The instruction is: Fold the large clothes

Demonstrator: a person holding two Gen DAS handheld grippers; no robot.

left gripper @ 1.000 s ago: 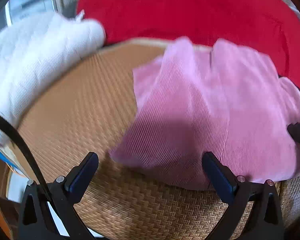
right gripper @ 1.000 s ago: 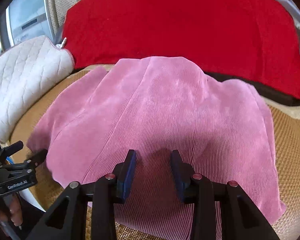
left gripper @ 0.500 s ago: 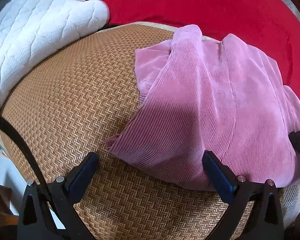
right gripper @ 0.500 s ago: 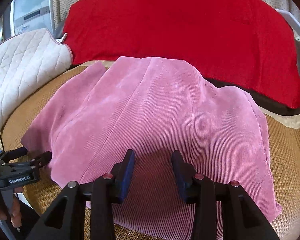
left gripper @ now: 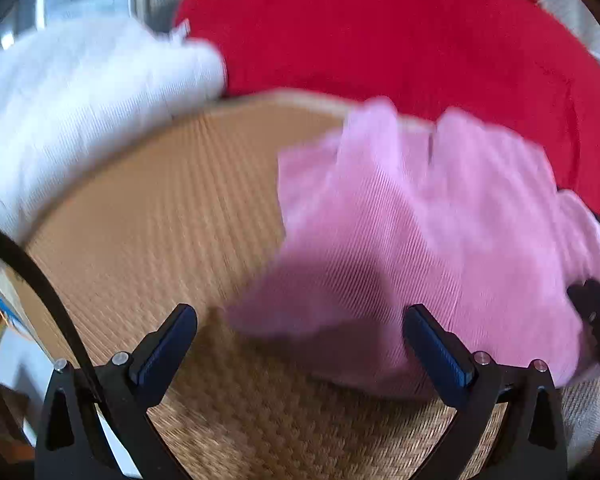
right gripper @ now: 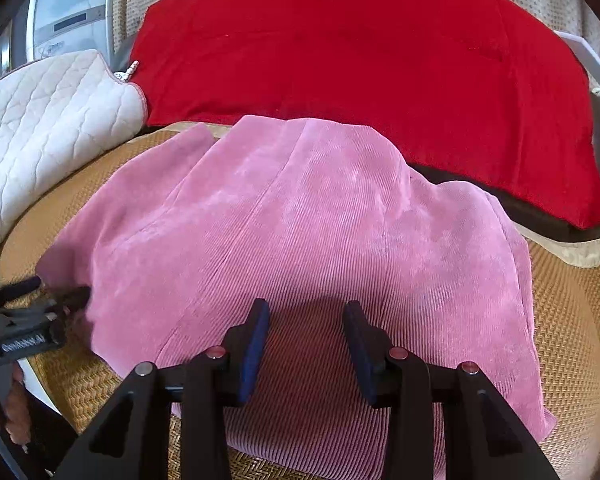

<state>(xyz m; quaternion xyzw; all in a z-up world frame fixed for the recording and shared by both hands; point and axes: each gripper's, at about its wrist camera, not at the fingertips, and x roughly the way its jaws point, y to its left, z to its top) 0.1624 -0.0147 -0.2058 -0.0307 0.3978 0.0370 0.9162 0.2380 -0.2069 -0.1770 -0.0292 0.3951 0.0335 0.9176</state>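
Your pink ribbed corduroy garment (right gripper: 308, 240) lies on the tan woven-rattan mat (left gripper: 172, 216), in front of the red cushion (right gripper: 364, 60) and right of the white quilted pad (right gripper: 52, 120). It looks partly folded — one side appears doubled over onto the body, the edges roughly gathered, though the near-left corner is loose and the outline uneven. I'd judge at least one more fold and some squaring-up remain.

Your left gripper (left gripper: 300, 344) is spread wide, hovering above the garment's near-left corner with nothing pinched. Your right gripper (right gripper: 306, 344) hangs over the near edge, jaws part-way apart — no cloth is visibly caught between them, so both look free for the next grasp.
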